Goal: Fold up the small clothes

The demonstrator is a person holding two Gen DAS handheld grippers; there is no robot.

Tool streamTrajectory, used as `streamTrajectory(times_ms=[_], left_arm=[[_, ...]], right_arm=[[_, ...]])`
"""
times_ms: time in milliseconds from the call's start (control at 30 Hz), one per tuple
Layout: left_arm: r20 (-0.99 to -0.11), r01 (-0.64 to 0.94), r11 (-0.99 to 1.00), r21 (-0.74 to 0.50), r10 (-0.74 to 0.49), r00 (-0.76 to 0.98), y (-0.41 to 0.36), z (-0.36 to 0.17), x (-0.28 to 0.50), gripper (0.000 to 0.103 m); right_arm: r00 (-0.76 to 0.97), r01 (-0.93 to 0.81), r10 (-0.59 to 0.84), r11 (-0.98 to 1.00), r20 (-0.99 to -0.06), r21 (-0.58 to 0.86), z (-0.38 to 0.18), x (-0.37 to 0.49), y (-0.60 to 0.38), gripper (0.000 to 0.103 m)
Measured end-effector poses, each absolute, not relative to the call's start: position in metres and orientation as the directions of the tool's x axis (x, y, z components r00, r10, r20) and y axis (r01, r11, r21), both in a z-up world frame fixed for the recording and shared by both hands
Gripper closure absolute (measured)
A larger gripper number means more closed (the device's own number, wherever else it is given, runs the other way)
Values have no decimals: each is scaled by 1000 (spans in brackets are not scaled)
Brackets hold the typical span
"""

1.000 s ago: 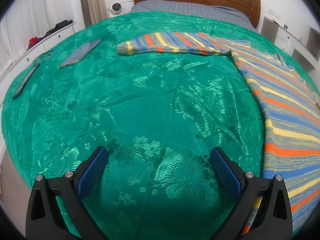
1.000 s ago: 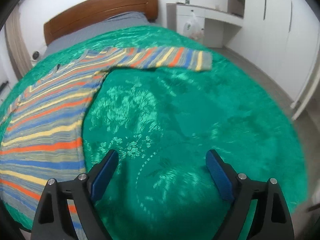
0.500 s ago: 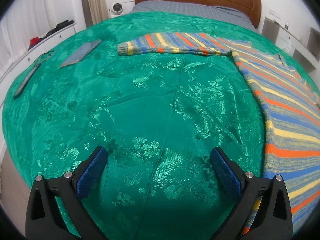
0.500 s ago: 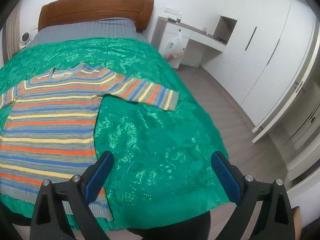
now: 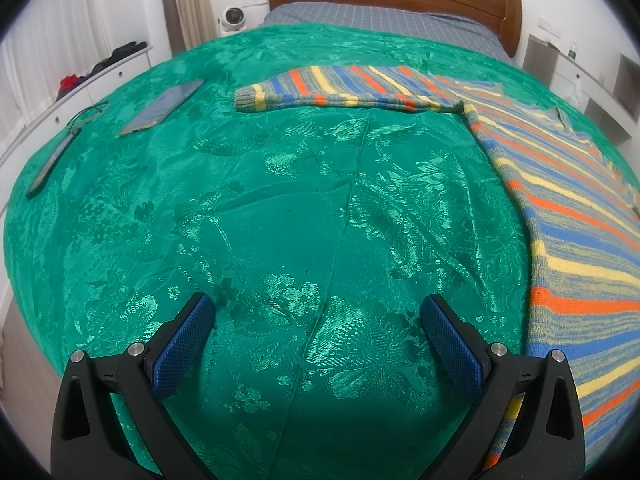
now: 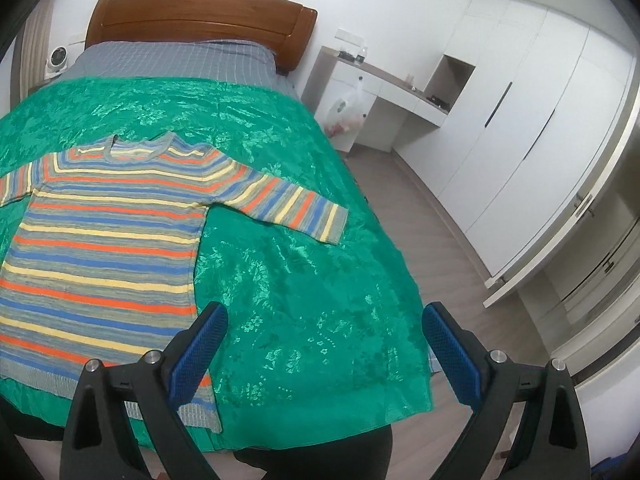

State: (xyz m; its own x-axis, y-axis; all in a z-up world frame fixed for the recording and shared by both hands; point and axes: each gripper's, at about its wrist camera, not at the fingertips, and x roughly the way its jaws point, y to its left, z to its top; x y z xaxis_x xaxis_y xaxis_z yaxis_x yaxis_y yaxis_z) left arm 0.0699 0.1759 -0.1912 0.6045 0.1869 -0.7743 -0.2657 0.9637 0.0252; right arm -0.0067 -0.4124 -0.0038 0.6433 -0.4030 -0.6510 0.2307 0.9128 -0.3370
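Observation:
A striped knit sweater [image 6: 104,248] in blue, orange, yellow and grey lies flat on the green bedspread [image 6: 304,280], both sleeves spread out. In the left wrist view its body [image 5: 580,240] fills the right side and one sleeve [image 5: 340,90] reaches left across the bed. My left gripper [image 5: 316,316] hangs open low over bare bedspread, left of the sweater's hem. My right gripper [image 6: 324,324] is open and high above the bed's near right corner, nothing between its blue pads; its left finger [image 6: 200,344] overlaps the hem in the picture.
A phone or tablet [image 5: 162,107] and a dark slim device [image 5: 52,162] with a cable lie on the bedspread's far left. The wooden headboard [image 6: 200,24] is at the back. A white desk [image 6: 384,92] and wardrobe [image 6: 540,120] line the right wall, with wooden floor [image 6: 440,248] beside the bed.
My right gripper has risen well above the bed and rolled, so its view now takes in the whole sweater, the floor and the wardrobe. The left gripper and the sweater have stayed put.

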Motion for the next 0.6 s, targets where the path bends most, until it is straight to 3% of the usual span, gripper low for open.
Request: streamTrajectory(times_ms=[600], left_arm=[[-774, -266, 964, 26, 188, 605, 176, -191, 70, 0]], right_arm=[[628, 228, -423, 903, -653, -365, -7, -4, -414, 6]])
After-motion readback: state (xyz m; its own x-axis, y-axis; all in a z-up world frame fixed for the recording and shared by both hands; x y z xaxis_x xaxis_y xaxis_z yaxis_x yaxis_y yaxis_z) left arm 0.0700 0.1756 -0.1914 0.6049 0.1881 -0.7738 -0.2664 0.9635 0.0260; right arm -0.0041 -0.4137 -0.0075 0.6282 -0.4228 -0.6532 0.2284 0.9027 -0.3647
